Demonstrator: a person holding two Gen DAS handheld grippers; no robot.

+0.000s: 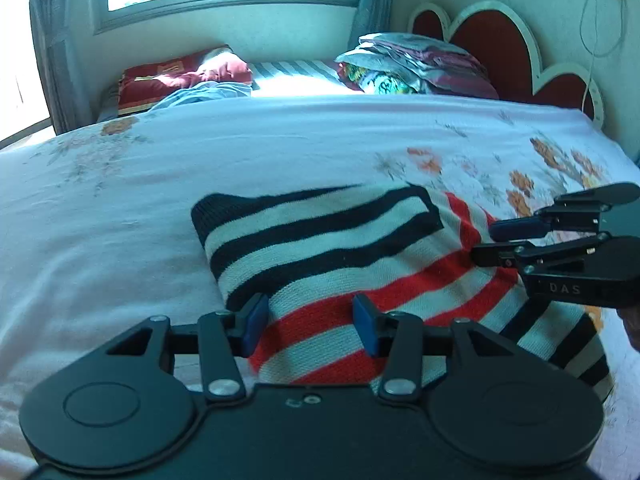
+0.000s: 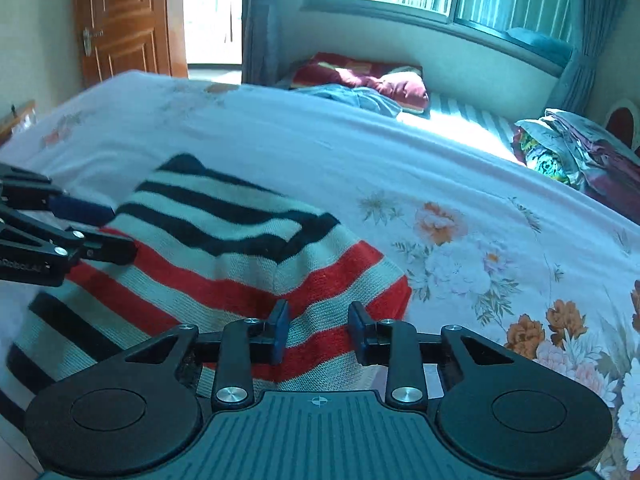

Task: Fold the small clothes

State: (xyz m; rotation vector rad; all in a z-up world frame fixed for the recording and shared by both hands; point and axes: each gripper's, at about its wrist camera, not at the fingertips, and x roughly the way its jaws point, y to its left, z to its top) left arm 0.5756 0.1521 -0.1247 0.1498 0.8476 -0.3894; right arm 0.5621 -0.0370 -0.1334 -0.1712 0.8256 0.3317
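A knit sweater (image 1: 360, 248) with black, white and red stripes lies on the flowered white bedsheet (image 1: 200, 152), one black-striped part folded over its top. My left gripper (image 1: 310, 316) is at the sweater's near left edge. Red-and-white knit fills the gap between its blue pads. The right wrist view shows it from the side, left gripper (image 2: 124, 232) closed on the fabric edge. My right gripper (image 2: 320, 332) grips the red-striped right edge of the sweater (image 2: 224, 240), and in the left wrist view the right gripper (image 1: 483, 243) pinches that edge.
Folded bedding (image 1: 420, 64) is stacked by the red headboard (image 1: 500, 40). A dark red pillow (image 1: 180, 76) and blue cloth lie on a second bed under the window. A wooden door (image 2: 116, 20) stands beyond the bed's far corner. Bare sheet surrounds the sweater.
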